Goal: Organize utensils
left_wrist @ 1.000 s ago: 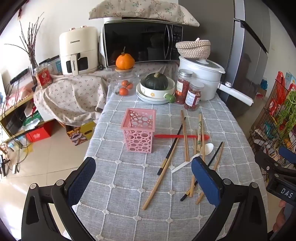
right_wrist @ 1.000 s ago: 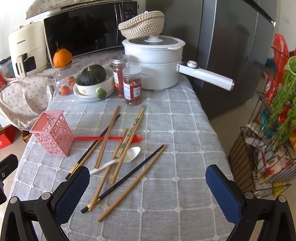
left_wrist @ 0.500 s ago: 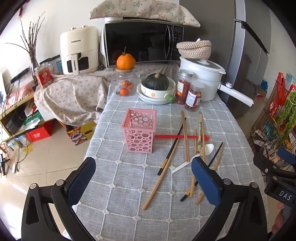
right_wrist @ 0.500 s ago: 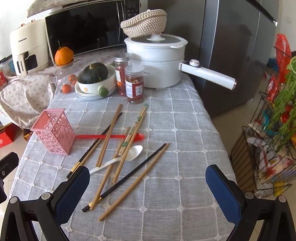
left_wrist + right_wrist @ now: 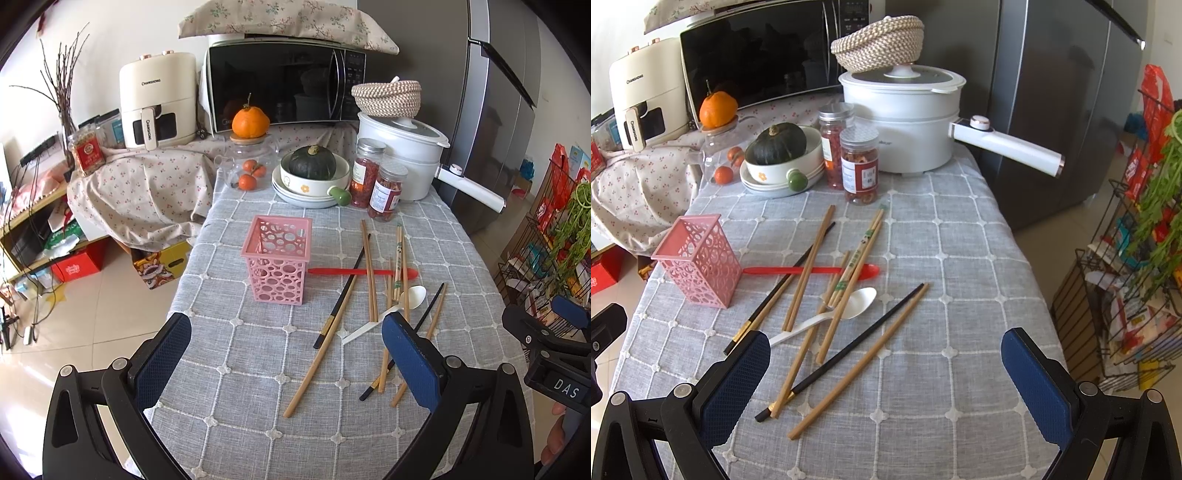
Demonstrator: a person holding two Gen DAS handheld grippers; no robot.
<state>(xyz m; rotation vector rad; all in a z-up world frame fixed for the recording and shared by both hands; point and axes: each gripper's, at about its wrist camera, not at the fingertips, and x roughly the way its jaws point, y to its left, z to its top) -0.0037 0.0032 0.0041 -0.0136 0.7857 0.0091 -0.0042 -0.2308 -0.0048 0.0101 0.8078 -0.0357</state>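
A pink perforated utensil holder (image 5: pixel 277 267) (image 5: pixel 699 267) stands upright and empty on the grey checked tablecloth (image 5: pixel 258 362). To its right lie several wooden chopsticks (image 5: pixel 370 273) (image 5: pixel 809 273), black chopsticks (image 5: pixel 849 350), a red spoon (image 5: pixel 364 272) (image 5: pixel 812 270) and a white spoon (image 5: pixel 388 312) (image 5: pixel 834 314), crossed in a loose heap. My left gripper (image 5: pixel 286 352) hovers open above the near table, in front of the holder. My right gripper (image 5: pixel 886 365) is open above the near ends of the chopsticks. Neither holds anything.
At the table's far end stand two red jars (image 5: pixel 860 166), stacked bowls with a dark squash (image 5: pixel 312 166), a glass jar with oranges (image 5: pixel 248 168) and a white pot (image 5: pixel 905 114) with a long handle. A wire rack (image 5: pixel 1126 295) stands on the right, off the table.
Both grippers have eased slightly forward toward the utensils. Nothing on the table has moved and both stay open.
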